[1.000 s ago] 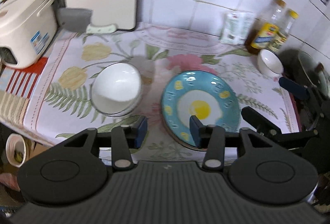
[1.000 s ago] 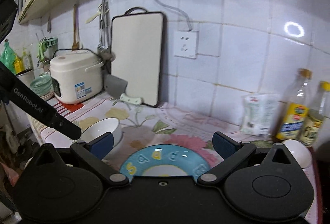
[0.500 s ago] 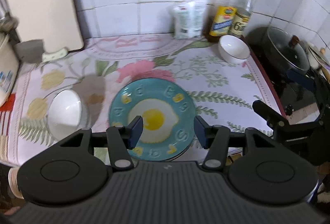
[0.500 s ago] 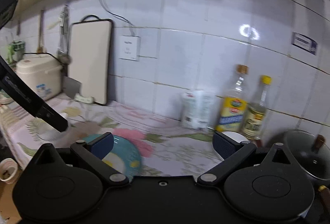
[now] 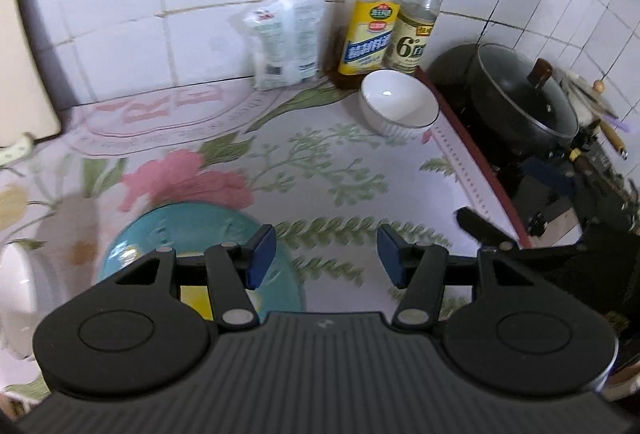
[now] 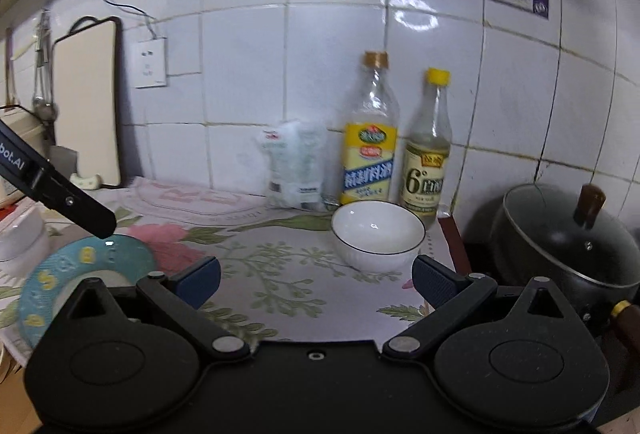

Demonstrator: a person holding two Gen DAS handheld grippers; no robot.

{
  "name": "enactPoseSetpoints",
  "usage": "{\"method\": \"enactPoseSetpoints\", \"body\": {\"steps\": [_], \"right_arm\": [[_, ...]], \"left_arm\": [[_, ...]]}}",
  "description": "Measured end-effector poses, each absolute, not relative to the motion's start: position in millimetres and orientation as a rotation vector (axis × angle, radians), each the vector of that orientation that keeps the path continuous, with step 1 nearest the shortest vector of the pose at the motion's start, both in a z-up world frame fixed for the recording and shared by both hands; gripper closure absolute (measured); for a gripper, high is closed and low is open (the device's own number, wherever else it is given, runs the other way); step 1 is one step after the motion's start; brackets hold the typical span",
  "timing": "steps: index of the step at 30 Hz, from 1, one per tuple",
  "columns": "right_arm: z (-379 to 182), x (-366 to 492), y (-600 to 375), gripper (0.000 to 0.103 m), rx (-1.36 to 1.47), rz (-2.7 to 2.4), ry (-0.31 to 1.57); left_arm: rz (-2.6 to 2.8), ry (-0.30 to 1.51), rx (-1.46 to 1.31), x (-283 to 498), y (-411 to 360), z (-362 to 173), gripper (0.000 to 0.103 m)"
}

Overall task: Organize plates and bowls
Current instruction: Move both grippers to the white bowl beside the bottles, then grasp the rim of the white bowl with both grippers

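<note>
Tongs of the left hand (image 5: 326, 254) are seen parted to a moderate gap, with nothing between the blue pads (image 5: 261, 253); they are held above the flowered cloth of the desk (image 5: 360, 170), the left pad over the right edge of the teal plate (image 5: 192, 230); tongs of the right hand (image 6: 316, 280) are spread wide and likewise hold nothing, being pointed toward the far corner of the desk; a small white bowl (image 6: 378, 234) with a dark rim line is recorded upright near the right edge of the cloth, just in front of the two bottles (image 6: 370, 146) standing at the tiled wall; a white packet (image 6: 296, 162) leans against the wall to the left of the bottles; a second, larger white bowl (image 5: 20, 298) is partly visible at the left border, just beside the plate; a dark lidded pot (image 6: 568, 238) sits to the right of the desk; a pale cutting board (image 6: 90, 106) leans against the wall at the left.
</note>
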State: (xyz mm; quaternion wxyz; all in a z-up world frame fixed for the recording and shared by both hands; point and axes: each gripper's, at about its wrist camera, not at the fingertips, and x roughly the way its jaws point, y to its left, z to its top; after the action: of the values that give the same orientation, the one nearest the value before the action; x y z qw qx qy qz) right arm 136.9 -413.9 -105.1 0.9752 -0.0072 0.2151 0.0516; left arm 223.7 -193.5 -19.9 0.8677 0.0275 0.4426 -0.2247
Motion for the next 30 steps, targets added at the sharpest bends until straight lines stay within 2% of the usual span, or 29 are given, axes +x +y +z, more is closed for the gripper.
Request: {"method": "enactPoseSetpoints", "body": {"steps": [14,30], "right_arm": [[-176.1,238.8,-433.3,0.0,-0.05,0.101,0.52],[-208.7,317.7,-450.4,0.0,-0.002,0.041,0.617]], "left_arm": [[-0.497,0.945,-0.066,299.2,-258.8,-65.0,0.048],[-0.499,0.895,-0.182,375.3,-296.1,-88.1,0.047]]}}
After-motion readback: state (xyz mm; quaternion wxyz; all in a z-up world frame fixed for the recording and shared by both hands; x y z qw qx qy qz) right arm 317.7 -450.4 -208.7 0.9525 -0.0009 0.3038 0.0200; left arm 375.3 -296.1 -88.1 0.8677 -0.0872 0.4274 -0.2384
